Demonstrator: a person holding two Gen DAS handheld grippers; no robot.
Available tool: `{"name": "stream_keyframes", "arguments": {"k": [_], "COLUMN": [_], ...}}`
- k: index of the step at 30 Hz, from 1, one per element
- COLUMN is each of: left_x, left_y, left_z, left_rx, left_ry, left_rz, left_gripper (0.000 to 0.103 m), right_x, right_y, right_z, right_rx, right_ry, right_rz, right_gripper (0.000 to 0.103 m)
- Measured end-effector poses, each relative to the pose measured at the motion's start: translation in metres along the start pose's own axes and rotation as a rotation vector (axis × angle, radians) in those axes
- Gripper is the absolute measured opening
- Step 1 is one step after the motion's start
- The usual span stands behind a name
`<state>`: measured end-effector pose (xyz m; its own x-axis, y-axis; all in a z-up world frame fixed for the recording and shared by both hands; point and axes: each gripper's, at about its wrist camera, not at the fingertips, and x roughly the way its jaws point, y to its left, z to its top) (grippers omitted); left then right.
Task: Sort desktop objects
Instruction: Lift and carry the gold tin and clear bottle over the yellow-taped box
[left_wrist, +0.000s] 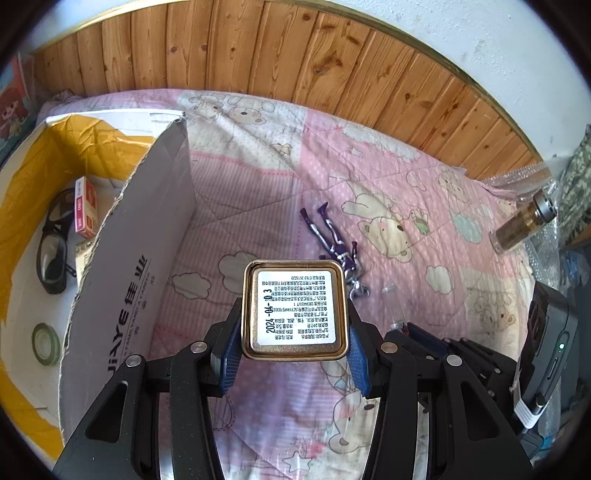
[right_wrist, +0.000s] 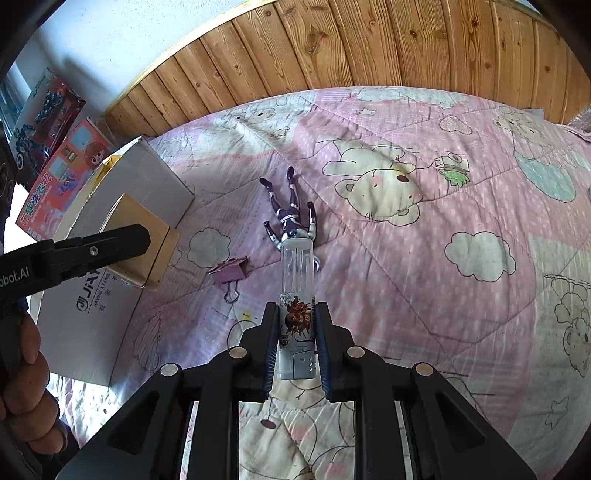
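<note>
My left gripper (left_wrist: 293, 325) is shut on a square gold tin (left_wrist: 294, 309) with a white label on its underside, held above the pink quilt next to the cardboard box (left_wrist: 122, 280). It also shows in the right wrist view (right_wrist: 144, 245), with the left gripper's finger (right_wrist: 110, 243) on it. My right gripper (right_wrist: 295, 332) is shut on a clear plastic tube (right_wrist: 297, 306) with a cartoon sticker, held above the quilt. A purple action figure (left_wrist: 334, 243) lies on the quilt beyond both grippers; it also shows in the right wrist view (right_wrist: 291, 210).
The box holds black goggles (left_wrist: 55, 240), a red-and-white packet (left_wrist: 85, 206) and a roll of green tape (left_wrist: 46, 343). A purple binder clip (right_wrist: 231, 275) lies near the box. A glass bottle (left_wrist: 524, 221) lies at the quilt's right edge. Toy boxes (right_wrist: 62, 173) lean on the wall.
</note>
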<state>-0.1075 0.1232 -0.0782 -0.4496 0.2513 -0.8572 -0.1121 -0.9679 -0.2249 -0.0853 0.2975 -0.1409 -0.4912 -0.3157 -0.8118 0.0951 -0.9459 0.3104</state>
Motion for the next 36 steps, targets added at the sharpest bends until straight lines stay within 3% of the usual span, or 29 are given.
{"name": "stream_keyframes", "arguments": {"k": [10,36], "left_x": [-0.032,-0.097], "left_y": [-0.001,0.014], "left_z": [-0.032,-0.083], "left_rx": [0.038,0.031], "left_ry": [-0.025,-0.067], "left_rz": [0.057,0.069], "left_gripper": [0.050,0.050], "right_x": [-0.014,-0.041], "right_y": [0.020,0.069], "right_z": [-0.020,-0.078], "right_rx": [-0.017,-0.023], "right_ry": [0.000,-0.026], "right_rz": [0.026,0.086], "right_gripper": [0.021,0.021]}}
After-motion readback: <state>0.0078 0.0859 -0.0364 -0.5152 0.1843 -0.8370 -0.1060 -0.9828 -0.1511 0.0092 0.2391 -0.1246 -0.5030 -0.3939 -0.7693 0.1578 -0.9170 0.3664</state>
